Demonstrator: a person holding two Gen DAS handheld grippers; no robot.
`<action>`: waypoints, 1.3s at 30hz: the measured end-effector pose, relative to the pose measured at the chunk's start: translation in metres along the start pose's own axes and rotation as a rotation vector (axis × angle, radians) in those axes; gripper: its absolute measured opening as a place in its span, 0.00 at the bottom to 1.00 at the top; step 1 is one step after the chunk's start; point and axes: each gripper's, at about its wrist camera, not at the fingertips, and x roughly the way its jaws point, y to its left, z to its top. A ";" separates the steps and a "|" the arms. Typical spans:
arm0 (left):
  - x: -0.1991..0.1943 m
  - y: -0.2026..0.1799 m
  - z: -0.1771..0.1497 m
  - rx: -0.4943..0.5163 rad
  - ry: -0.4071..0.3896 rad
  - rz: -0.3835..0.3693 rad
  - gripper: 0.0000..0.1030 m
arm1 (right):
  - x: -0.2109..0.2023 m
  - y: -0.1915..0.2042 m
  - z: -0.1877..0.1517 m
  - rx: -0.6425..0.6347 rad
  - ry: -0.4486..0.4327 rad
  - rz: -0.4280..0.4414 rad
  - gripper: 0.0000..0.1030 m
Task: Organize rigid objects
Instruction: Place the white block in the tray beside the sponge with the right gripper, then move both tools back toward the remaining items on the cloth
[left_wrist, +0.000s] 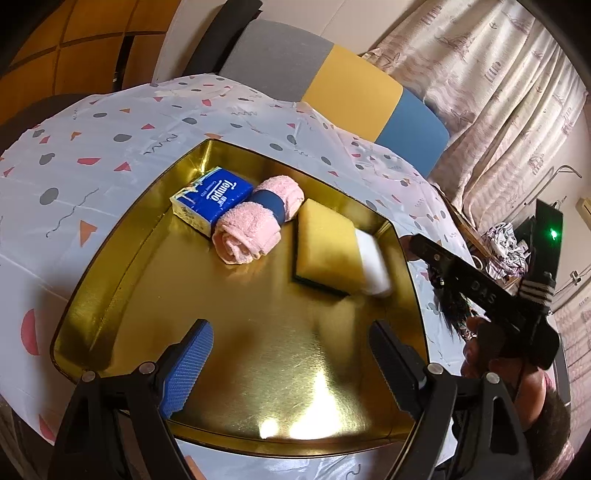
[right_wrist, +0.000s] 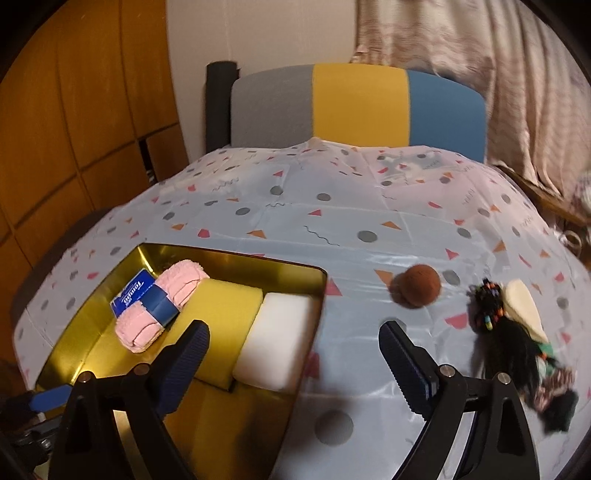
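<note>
A gold metal tray (left_wrist: 110, 280) lies on the patterned tablecloth. At its far end, side by side, are a blue Tempo tissue pack (left_wrist: 212, 199), a rolled pink towel (left_wrist: 255, 221) with a blue band, a yellow sponge (left_wrist: 328, 243) and a white foam block (left_wrist: 373, 258). My left gripper (left_wrist: 291, 354) hangs open over the tray's bare near half, holding nothing. My right gripper (right_wrist: 295, 350) stands open above the tray's right rim; the white foam block (right_wrist: 275, 343) lies below and between its fingers, untouched by the pads.
On the cloth right of the tray (right_wrist: 66, 354) sit a brown ball (right_wrist: 421, 286), a black beaded tassel toy (right_wrist: 498, 332) and a cream piece (right_wrist: 524, 306). A grey, yellow and blue chair back (right_wrist: 358, 107) stands behind the table, with curtains at the right.
</note>
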 end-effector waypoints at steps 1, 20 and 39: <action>0.000 0.000 -0.001 0.000 0.001 -0.004 0.85 | -0.003 -0.002 -0.002 0.012 0.001 0.001 0.91; 0.003 -0.035 -0.014 0.073 0.035 -0.070 0.85 | -0.042 -0.056 -0.059 0.156 0.059 -0.051 0.91; 0.009 -0.113 -0.054 0.295 0.108 -0.199 0.85 | -0.075 -0.149 -0.129 0.254 0.104 -0.204 0.91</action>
